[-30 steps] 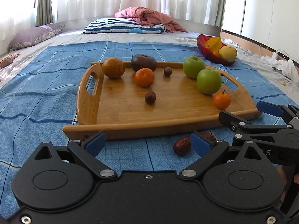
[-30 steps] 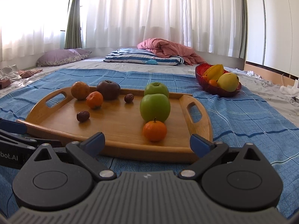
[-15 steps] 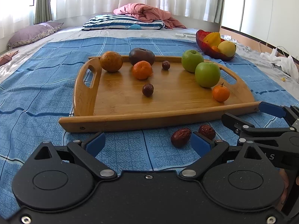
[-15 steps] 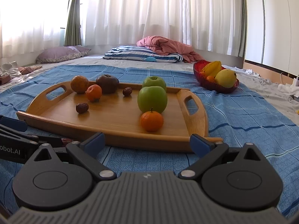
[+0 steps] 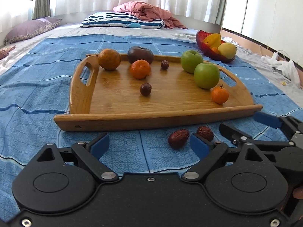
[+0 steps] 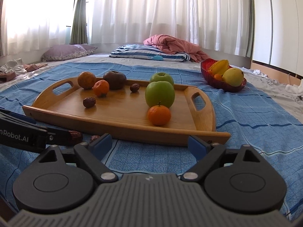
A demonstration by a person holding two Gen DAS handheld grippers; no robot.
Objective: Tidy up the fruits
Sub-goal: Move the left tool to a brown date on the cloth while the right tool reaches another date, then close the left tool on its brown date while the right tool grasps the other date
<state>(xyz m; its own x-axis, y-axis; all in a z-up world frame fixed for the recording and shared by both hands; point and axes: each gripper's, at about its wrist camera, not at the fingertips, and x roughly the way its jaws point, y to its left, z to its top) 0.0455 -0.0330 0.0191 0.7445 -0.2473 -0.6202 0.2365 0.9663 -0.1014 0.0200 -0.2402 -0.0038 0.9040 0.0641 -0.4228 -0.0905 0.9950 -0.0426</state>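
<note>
Both the left gripper (image 5: pixel 149 145) and the right gripper (image 6: pixel 150 144) are hovering low over the blue bedspread (image 5: pixel 37 87), jaws closing with nothing between them. Two red dates (image 5: pixel 179 135) are lying just beside the left gripper, with the fruit-laden wooden tray (image 5: pixel 151 116) sitting beyond and a red fruit bowl (image 5: pixel 203 44) behind.

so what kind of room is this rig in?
Most likely a bedroom: a striped pillow and a pink quilt lie on a bed-like platform under white curtains, with the fruit tray on a blue sheet.
</note>
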